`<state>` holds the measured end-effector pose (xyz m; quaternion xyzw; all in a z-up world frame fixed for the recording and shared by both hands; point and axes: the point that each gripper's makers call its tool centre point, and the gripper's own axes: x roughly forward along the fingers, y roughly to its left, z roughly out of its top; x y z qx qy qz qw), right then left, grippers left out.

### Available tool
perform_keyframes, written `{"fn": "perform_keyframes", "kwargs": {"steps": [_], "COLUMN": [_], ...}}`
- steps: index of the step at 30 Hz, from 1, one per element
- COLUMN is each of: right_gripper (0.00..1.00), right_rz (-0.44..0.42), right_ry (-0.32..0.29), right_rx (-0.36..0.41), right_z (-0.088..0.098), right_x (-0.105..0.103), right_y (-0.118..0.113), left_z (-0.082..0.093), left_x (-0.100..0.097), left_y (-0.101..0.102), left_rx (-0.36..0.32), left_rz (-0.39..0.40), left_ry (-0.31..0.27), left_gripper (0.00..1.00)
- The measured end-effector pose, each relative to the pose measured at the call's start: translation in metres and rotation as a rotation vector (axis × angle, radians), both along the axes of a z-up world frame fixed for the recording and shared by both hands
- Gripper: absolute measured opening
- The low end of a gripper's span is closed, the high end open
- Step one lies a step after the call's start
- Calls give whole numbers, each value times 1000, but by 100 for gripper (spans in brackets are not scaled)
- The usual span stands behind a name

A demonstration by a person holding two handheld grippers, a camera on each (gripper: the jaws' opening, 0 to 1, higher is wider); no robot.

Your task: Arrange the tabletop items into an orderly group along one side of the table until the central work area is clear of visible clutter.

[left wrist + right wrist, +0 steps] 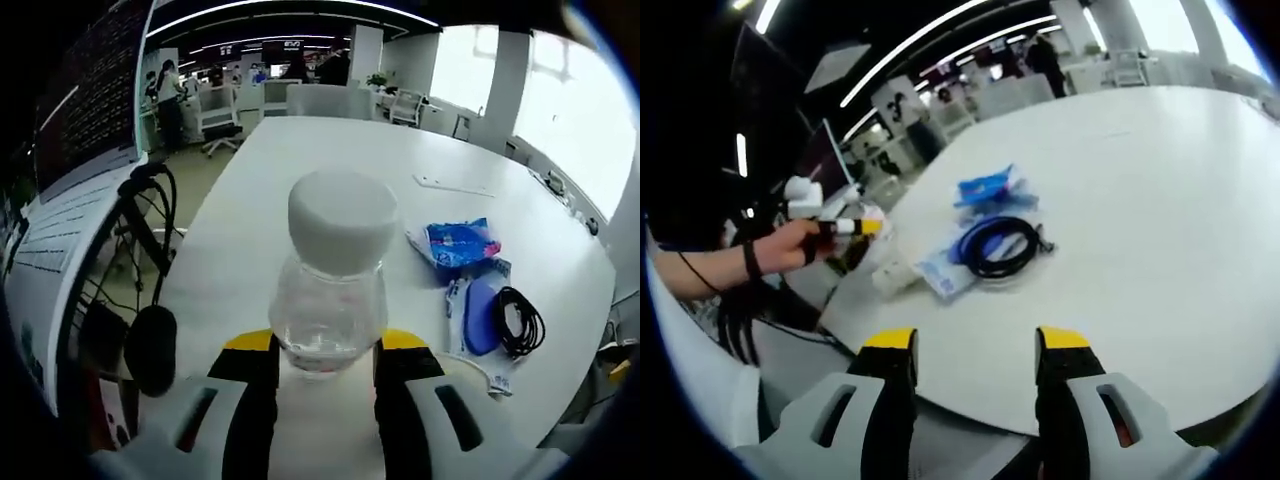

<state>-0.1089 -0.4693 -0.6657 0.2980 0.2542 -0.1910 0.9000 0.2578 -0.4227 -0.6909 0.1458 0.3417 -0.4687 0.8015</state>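
Clear plastic with a wide white cap — a small bottle [331,280] is seen in the left gripper view, clamped at its lower body between the yellow-tipped jaws of the left gripper [327,352] and held above the near edge of the white tabletop [300,170]. Beyond and to the right of the bottle in that view, a blue crinkled packet [458,242] is laid on the tabletop, and nearer the tabletop edge a flat blue item in a clear sleeve [478,312] is seen with a coiled black cable [520,320] resting partly on it. A thin flat white piece [452,186] is laid further off, beyond the packet.

From the right gripper view the same cluster is seen from the other side: the cable [1002,246] is coiled over the blue item [978,244], with the packet [988,186] just behind them. Something not given by the left gripper view is supplied here — a hand [790,245] with a dark wristband is shown off the tabletop's edge, beside the cluster, carrying the other gripper [872,226]; whether the bottle is seen there cannot be told. The right gripper [976,345] is held over the near tabletop edge [1160,330] with its jaws parted and nothing between them, well apart from the cluster.
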Motion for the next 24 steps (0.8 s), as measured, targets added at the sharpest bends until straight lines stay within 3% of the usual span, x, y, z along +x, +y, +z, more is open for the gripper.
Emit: {"fn": "perform_keyframes", "kwargs": {"steps": [24], "right_gripper": [46], "right_rz": [-8], "right_ry": [-17], "right_rx": [4], "right_z": [1], "right_x": [0], "right_y": [-2], "left_z": [-1], "left_x": [5], "left_y": [-15], "left_rx": [-2], "left_rz": [0], "left_ry": [27], "left_gripper": [37]}}
